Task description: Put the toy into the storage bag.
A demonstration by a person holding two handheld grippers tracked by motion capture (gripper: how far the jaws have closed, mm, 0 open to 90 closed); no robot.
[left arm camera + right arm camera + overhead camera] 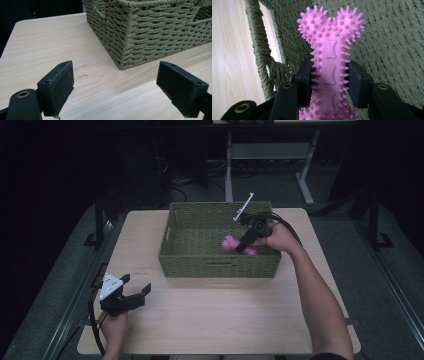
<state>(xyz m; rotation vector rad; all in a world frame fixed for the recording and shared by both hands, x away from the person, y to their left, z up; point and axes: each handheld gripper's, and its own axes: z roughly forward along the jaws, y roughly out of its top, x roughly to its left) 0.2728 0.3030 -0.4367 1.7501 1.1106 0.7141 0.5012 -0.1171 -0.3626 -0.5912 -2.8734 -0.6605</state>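
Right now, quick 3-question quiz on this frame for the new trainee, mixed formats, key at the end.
1. True or false: the right gripper is shut on the pink spiked bone toy.
2. Multiple choice: where is the toy? A) on the bare table B) within the green woven basket C) beside the left gripper.
3. Short answer: how do the left gripper's jaws stand, and what is between them?

Key:
1. True; its jaws clamp the toy's shaft.
2. B.
3. Spread wide open with nothing between them, over the wooden table near the basket's front left corner.
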